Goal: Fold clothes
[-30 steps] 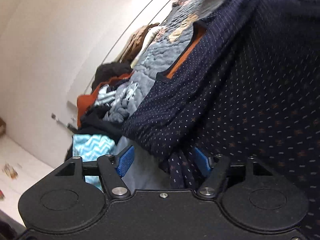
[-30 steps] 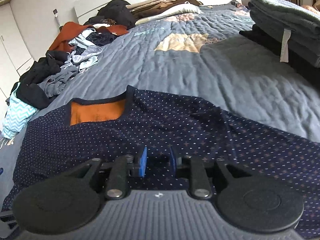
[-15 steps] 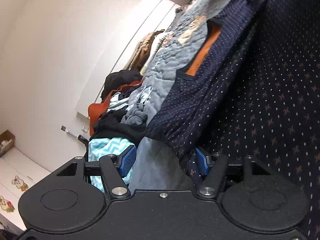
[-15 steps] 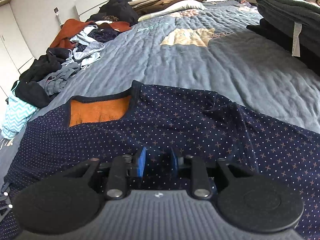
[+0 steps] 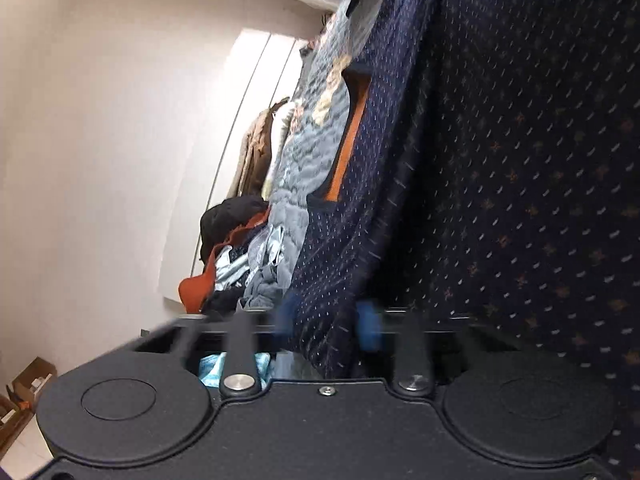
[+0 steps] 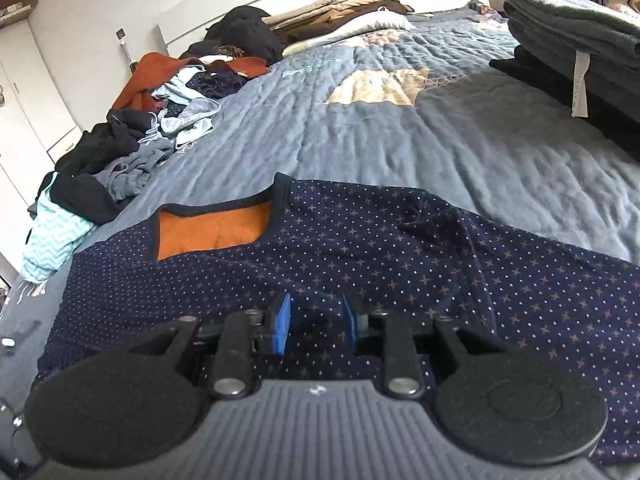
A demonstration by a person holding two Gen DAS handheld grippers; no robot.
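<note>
A navy dotted top with an orange inner neck lining lies spread on the grey quilted bed. My right gripper is shut on a bunched fold of the top near its front edge. In the left wrist view, which is strongly rolled, the same top fills the right side. A hanging edge of it runs between the blurred blue pads of my left gripper, whose jaws are closing on that fabric.
A heap of unfolded clothes lies along the bed's left edge, with a teal zigzag piece hanging over it. A stack of folded grey and black garments stands at the right. More clothing lies by the headboard.
The left gripper's jaws, wide apart earlier, have come together around the top's edge, and its view has rolled further. The right gripper keeps its hold and has barely moved.
</note>
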